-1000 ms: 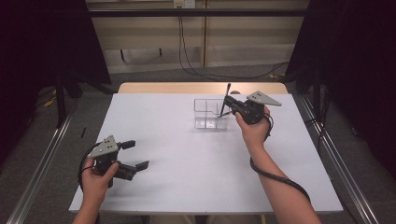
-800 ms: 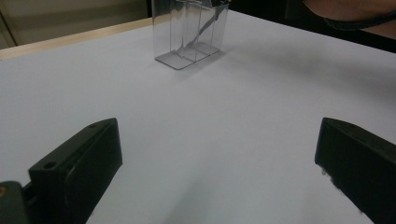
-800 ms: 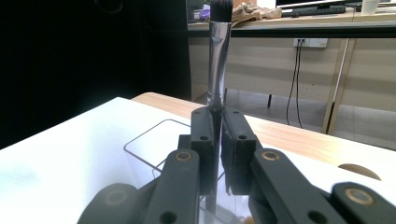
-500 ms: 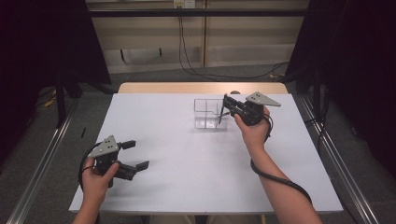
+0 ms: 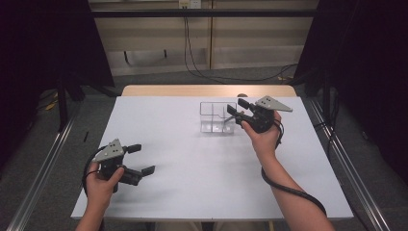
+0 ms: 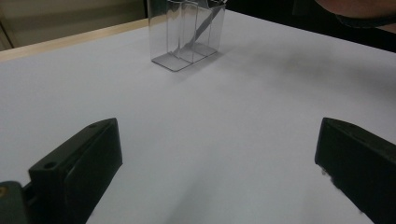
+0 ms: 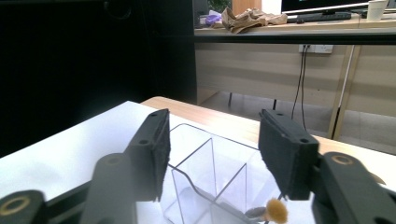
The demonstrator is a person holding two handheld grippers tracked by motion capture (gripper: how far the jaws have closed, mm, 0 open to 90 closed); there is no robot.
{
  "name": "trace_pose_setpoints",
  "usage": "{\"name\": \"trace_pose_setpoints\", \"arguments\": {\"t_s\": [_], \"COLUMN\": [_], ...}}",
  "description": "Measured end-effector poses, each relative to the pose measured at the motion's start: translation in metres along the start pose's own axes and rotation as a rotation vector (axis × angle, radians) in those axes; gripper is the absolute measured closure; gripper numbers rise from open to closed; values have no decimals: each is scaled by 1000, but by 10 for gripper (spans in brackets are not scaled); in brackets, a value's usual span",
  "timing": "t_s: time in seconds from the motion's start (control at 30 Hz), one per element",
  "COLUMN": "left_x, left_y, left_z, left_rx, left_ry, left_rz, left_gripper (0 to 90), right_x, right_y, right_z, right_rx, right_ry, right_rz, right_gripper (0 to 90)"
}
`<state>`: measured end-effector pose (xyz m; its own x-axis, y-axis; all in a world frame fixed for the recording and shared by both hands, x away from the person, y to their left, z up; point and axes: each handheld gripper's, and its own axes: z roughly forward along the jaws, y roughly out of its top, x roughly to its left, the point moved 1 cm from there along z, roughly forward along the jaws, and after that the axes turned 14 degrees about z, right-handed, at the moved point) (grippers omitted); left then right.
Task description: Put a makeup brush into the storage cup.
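A clear plastic box [image 5: 211, 111] with inner dividers stands at the back middle of the white table [image 5: 202, 163]. A thin dark-handled brush [image 5: 227, 120] leans inside its right compartment; its tan bristle tip [image 7: 276, 211] rests near the bottom. My right gripper [image 5: 236, 106] hovers at the box's right end. Its jaws have just been opening and stand apart with nothing between them, seen above the box [image 7: 205, 186] in the right gripper view [image 7: 212, 135]. My left gripper [image 5: 143, 159] is open near the front left, well away from the box [image 6: 187, 37] and the brush [image 6: 205, 25].
A wooden strip [image 5: 207, 90] runs along the table's far edge. Metal rails [image 5: 43, 168] flank both sides on the floor. A cable [image 5: 288, 190] trails from the right gripper along the forearm. Wide bare tabletop lies between the two hands.
The brush stood upright in the right gripper's jaws above the box, then sank into it. The jaws now stand apart and the brush leans free in the compartment. The left hand kept still.
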<state>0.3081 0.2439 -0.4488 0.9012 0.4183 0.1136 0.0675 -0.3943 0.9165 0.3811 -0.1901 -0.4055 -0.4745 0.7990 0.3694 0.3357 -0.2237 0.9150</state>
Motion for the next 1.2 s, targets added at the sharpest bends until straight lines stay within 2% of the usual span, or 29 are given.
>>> {"name": "trace_pose_setpoints", "arguments": {"t_s": [0.27, 0.4, 0.6, 1.2], "left_x": [0, 0, -1, 0], "left_y": [1, 1, 1, 2], "left_z": [0, 0, 0, 0], "left_rx": [-1, -1, -3, 1], "left_ry": [1, 2, 2, 5], "left_rz": [1, 2, 2, 8], "left_gripper": [7, 7, 7, 7], "right_x": [1, 0, -2, 2], "right_y": [-3, -6, -8, -12], "right_z": [-3, -5, -11, -24], "right_rx": [31, 45, 57, 98], "right_ry": [9, 16, 26, 65], "right_rz": [1, 7, 16, -17], "right_gripper": [294, 256, 219, 140]}}
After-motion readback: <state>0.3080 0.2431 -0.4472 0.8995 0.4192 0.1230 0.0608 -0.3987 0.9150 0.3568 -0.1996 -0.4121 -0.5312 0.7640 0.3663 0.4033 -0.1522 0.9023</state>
